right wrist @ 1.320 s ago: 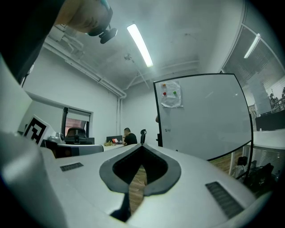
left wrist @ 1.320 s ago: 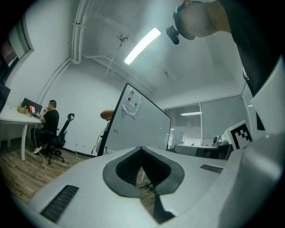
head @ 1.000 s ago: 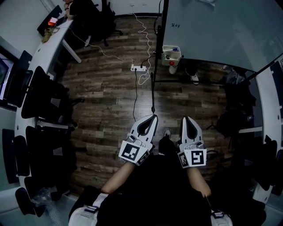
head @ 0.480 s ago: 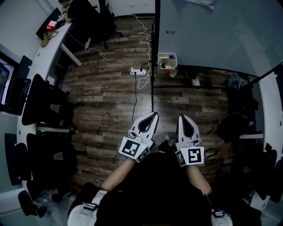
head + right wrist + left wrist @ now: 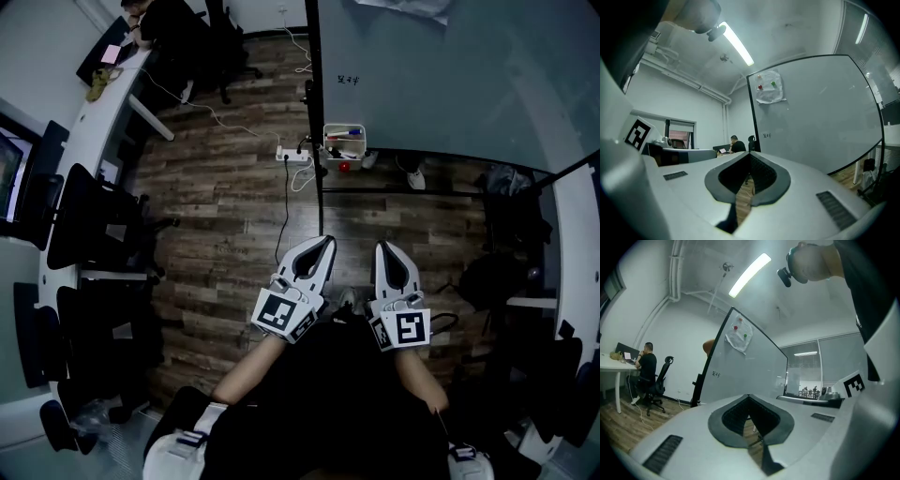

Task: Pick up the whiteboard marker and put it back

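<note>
Head view: marker [image 5: 349, 134] far beyond jaws

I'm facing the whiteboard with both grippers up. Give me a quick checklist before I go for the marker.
1. Left gripper empty: ok, jaws together, nothing between them.
2. Right gripper empty: ok, same.
3. Jaws ready for a pick: not ok, both are shut and need opening first.
4. Tray within reach: not ok, it sits by the whiteboard frame, well ahead of both grippers across open floor.
5. Marker picked out: cannot tell. A blue item lies in the tray, too small to identify.
6. Path: not ok. A power strip and its cable lie on the floor just left of the frame.
</note>
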`<state>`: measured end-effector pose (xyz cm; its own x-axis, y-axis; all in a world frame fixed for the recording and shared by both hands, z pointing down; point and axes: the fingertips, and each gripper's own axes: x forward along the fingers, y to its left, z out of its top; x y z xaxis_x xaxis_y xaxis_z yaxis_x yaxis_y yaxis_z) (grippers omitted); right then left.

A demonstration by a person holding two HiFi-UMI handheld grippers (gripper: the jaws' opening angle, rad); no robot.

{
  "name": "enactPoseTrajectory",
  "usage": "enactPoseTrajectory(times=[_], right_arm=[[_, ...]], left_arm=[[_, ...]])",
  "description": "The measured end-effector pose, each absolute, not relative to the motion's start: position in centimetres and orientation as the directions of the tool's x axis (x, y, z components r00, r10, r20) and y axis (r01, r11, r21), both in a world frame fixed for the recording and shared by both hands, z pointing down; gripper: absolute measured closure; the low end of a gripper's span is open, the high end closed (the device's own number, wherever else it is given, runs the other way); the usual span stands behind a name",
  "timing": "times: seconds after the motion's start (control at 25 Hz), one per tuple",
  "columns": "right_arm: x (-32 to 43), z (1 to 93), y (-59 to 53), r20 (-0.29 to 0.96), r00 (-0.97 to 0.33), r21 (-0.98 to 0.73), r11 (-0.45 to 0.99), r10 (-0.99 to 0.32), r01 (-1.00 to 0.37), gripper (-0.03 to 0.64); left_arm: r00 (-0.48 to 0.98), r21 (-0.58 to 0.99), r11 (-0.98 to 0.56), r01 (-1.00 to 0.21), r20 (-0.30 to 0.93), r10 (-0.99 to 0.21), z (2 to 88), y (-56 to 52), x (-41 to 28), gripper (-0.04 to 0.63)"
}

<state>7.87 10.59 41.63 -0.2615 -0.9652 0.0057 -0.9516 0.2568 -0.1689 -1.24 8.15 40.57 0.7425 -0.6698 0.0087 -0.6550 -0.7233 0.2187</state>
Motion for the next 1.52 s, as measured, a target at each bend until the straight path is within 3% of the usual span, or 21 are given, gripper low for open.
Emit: enactPoseTrajectory(times=[0.44,1.52], right_arm=[[10.6,42.3,8.0,0.008,-0.325,-0.172,0.319,-0.946,-0.932,0.603],[10.8,44.6,-0.7,0.057,-0.284,-0.173,0.27,-0.957,-0.947,0.603]], left_arm=[[0.701,0.216,-0.682,-0.699,0.017,-0.713,40.7,5.8,2.0,0.588],[0.717,0.218,-0.695,-0.685,0.038,-0.696,42.1,-2.5,1.6,0.588]])
